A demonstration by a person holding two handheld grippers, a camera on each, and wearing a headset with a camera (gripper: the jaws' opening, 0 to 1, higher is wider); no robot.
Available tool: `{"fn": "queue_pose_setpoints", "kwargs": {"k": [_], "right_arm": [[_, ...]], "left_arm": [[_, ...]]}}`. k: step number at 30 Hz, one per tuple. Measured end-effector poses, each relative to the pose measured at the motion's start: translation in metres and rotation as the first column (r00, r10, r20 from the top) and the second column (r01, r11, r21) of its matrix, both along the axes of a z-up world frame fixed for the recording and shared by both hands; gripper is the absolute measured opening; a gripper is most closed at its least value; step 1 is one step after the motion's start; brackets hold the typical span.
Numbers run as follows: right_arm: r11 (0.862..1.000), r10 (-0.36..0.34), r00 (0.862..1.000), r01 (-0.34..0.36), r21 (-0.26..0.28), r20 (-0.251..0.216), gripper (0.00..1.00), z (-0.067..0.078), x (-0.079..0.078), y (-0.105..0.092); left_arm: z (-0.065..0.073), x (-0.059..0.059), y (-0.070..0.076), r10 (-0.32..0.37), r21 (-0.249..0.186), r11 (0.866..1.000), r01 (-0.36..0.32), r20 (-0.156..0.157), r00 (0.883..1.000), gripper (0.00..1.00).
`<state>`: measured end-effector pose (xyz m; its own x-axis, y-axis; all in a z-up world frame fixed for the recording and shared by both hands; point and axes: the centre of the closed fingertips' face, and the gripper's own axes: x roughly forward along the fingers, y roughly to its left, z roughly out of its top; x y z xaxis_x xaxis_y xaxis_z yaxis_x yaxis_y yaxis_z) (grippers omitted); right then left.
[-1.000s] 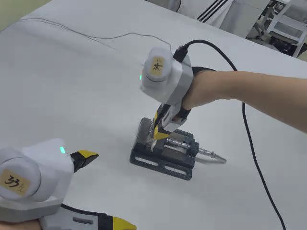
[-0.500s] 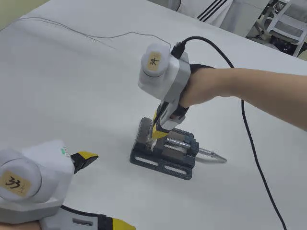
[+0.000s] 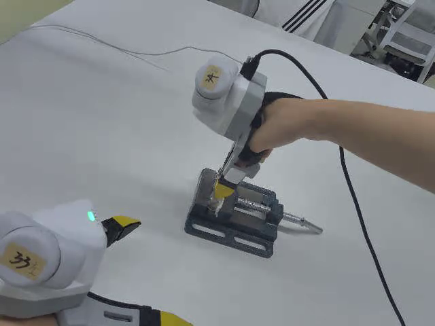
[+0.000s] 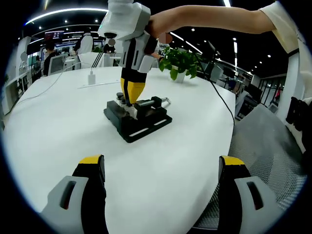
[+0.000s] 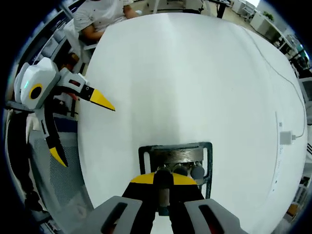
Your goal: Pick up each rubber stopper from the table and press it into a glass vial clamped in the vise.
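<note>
Your white surface (image 3: 102,136) carries a thin grey wire (image 3: 136,52) across its far side; a white adapter (image 4: 91,77) lies on it; beyond you, a potted plant (image 4: 179,61), a seated person (image 5: 100,17), white chairs (image 3: 408,37).

A white table (image 3: 102,122) carries a black vise (image 3: 234,229) and a black cable (image 3: 370,248).

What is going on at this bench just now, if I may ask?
A person holds a claw in each hand. The right claw, jaws together, points down onto the vials clamped in the black vise on the white table; what it grips, if anything, is hidden. The left claw hangs open and empty nearer the person.
</note>
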<state>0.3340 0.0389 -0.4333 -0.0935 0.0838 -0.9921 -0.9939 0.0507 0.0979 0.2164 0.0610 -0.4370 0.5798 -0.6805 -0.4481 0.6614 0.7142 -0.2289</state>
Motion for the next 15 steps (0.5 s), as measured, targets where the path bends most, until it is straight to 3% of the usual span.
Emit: {"fn": "queue_pose_setpoints", "kwargs": {"k": [4, 8, 9, 11, 12, 13, 15], "right_arm": [[0.993, -0.112, 0.994, 0.112, 0.02, 0.006, 0.04, -0.0001, 0.002, 0.0025], [0.996, -0.079, 0.997, 0.078, 0.041, 0.002, 0.04, 0.0009, 0.0007, 0.0002], [0.998, -0.023, 1.0, 0.023, 0.054, 0.005, 0.05, 0.0008, 0.0002, 0.0009], [0.998, -0.026, 1.0, 0.025, 0.057, 0.009, 0.05, 0.0009, -0.0007, 0.0002], [0.998, 0.022, 1.0, -0.023, 0.066, 0.018, 0.05, 0.001, 0.0001, 0.0006], [0.998, 0.004, 1.0, -0.005, 0.065, 0.014, 0.06, 0.0011, -0.0007, -0.0001], [0.996, 0.044, 0.999, -0.045, 0.077, 0.02, 0.06, 0.0014, -0.0009, -0.0003]], "left_arm": [[0.0008, 0.0, -0.0021, -0.002, -0.002, 1.0, 0.002, 0.0, 1.0, 0.97], [0.0019, -0.0002, -0.0036, -0.003, -0.006, 1.0, 0.003, 0.001, 1.0, 0.97], [0.0019, -0.0003, -0.0035, -0.004, -0.003, 1.0, 0.004, 0.003, 1.0, 0.97], [0.0019, -0.0004, -0.0028, -0.002, -0.002, 1.0, 0.002, 0.002, 1.0, 0.97], [0.0022, -0.0005, -0.0023, 0.0, -0.005, 1.0, 0.0, 0.002, 1.0, 0.97], [0.002, -0.0005, -0.0017, 0.003, -0.004, 1.0, -0.003, 0.003, 1.0, 0.97], [0.0013, -0.001, -0.0006, 0.006, -0.003, 1.0, -0.006, 0.001, 1.0, 0.97]]}}
